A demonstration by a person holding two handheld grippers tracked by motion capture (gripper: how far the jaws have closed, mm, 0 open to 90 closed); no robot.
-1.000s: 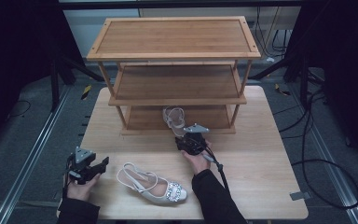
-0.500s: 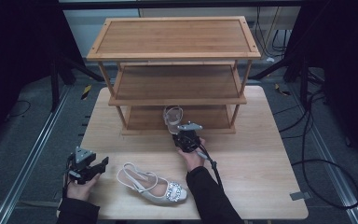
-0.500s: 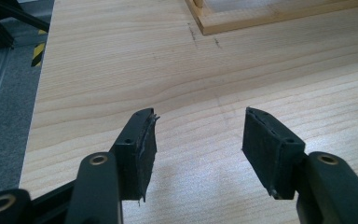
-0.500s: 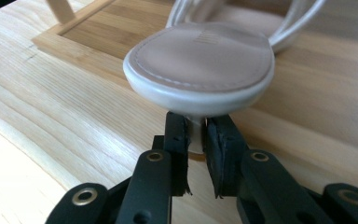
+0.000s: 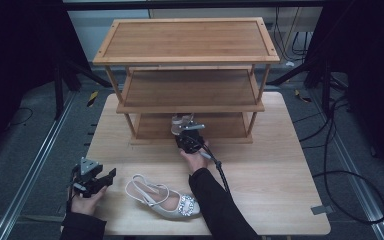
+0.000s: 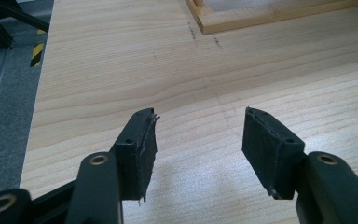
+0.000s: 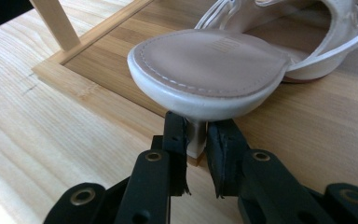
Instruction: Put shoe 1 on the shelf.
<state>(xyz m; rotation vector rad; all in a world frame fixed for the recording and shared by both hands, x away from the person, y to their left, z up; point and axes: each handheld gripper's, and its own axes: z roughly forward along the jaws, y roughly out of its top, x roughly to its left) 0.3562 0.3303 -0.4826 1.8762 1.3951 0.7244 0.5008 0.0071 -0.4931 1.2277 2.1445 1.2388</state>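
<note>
Right gripper view shows a pale heeled sandal (image 7: 209,60) sitting just ahead of the right claw (image 7: 196,154), on the bottom board of the wooden shoe rack (image 5: 186,95). That claw is pinched tight on the thin heel (image 7: 196,137) under the shoe's back end. I think the shoe is light, with a stiff sole and soft straps, so the heel is a good place to hold, though it could twist. Its twin sandal (image 5: 162,196) lies on the table (image 5: 280,175), just beside the left claw (image 6: 198,144), which is wide apart and holds nothing.
</note>
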